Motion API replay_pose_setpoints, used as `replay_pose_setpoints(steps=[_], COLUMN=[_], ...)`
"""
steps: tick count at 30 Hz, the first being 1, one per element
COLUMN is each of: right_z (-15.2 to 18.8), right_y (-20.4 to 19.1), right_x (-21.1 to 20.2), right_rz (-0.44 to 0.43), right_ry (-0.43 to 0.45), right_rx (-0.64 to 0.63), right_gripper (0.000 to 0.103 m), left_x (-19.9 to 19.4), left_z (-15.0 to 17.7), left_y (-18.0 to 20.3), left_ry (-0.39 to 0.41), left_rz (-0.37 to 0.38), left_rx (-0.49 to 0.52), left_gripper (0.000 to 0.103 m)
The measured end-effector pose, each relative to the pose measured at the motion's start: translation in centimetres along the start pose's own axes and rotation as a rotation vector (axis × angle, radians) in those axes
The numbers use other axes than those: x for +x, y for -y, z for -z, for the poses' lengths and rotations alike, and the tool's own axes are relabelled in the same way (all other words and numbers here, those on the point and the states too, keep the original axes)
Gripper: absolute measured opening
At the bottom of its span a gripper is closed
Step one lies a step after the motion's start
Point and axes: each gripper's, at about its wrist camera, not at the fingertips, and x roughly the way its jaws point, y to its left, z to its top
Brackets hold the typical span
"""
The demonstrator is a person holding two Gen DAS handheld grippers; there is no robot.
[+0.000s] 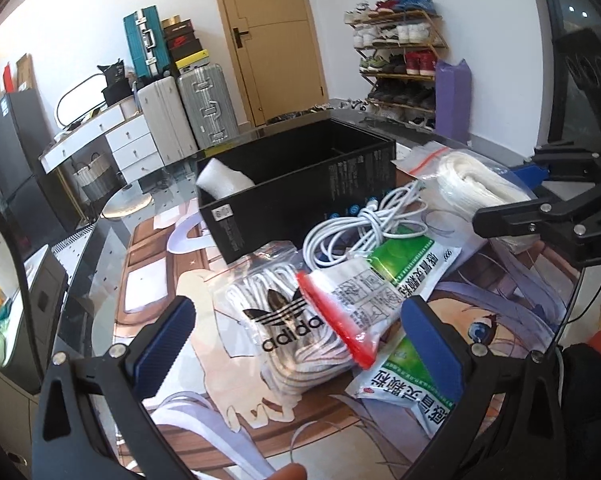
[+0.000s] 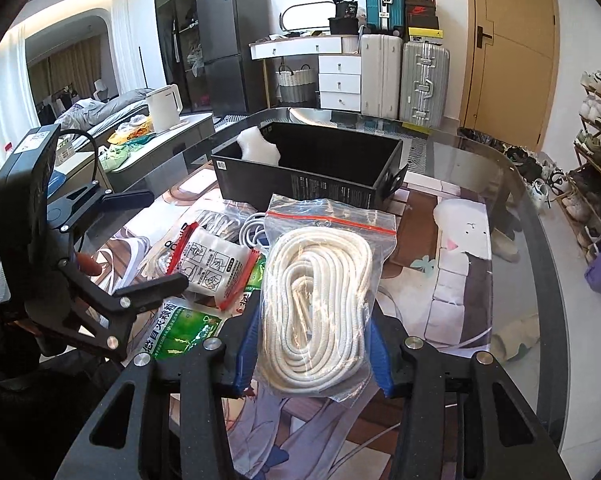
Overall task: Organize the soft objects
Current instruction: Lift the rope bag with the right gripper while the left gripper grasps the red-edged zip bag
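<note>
I am clamping my right gripper (image 2: 312, 344) on a zip bag of coiled white rope (image 2: 318, 300), its blue pads (image 2: 247, 350) pressing both sides of the bag at the bottom centre of the right wrist view. My left gripper (image 1: 296, 344) is hanging with its jaws wide apart, empty, over an Adidas bag of white laces (image 1: 284, 320) in the lower middle of the left wrist view. A red-edged white packet (image 1: 352, 300) is lying across that bag, with green-and-white sachets (image 1: 404, 256) beneath and to the right of it. Just above them in the frame, a bundled white cable (image 1: 360, 224) is resting against an open black box (image 1: 300, 184), which is sitting mid-frame with a piece of white foam (image 1: 224, 180) at its left end. Everything is lying on a glass table (image 2: 512, 184) over an anime-print mat (image 1: 500, 320).
</note>
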Motion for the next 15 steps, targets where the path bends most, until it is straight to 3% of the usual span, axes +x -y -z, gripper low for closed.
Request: replay_pose_setpoints(steps=[15], right_z=[0.2], right_y=[0.7], right_x=[0.4], right_rz=[-0.002], right_ry=[-0.008], right_rx=[0.017], right_gripper=[0.047], left_x=[2.1], left_z=[-0.3], left_y=[2.2], left_ry=[-0.061], left_rz=[-0.015], left_rx=[0.117], left_gripper=[0.103])
